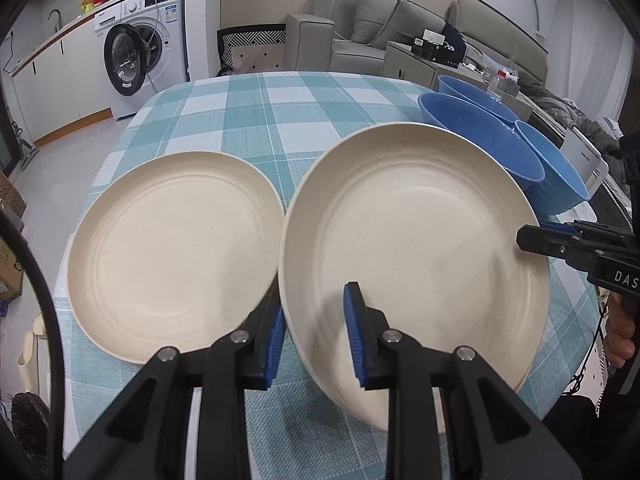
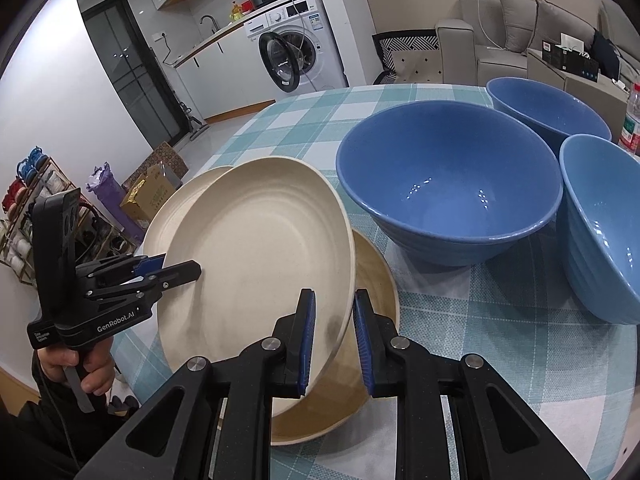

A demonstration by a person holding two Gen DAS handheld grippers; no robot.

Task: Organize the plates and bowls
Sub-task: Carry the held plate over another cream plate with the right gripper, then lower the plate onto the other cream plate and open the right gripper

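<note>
On the checked tablecloth [image 1: 248, 120], washing machine [image 1: 140, 48] behind, both hand-held grippers pinching one cream plate [image 1: 412, 240].

Lifted cream plate [image 2: 256, 248]: covers most of the tan plate [image 2: 374, 280] lying under it and all but a rim sliver of the far cream plate [image 2: 200, 184]; in the left wrist view the tan plate is wholly hidden. Blue bowls: the nearest bowl [image 2: 600, 232] is cut off by the right wrist picture's edge, and the farthest bowl [image 2: 548, 108] is partly masked by the two before it. Sofa-side clutter [image 1: 440, 46] and appliance labels are too small to read; the person shows only as a hand [image 2: 80, 372].
</note>
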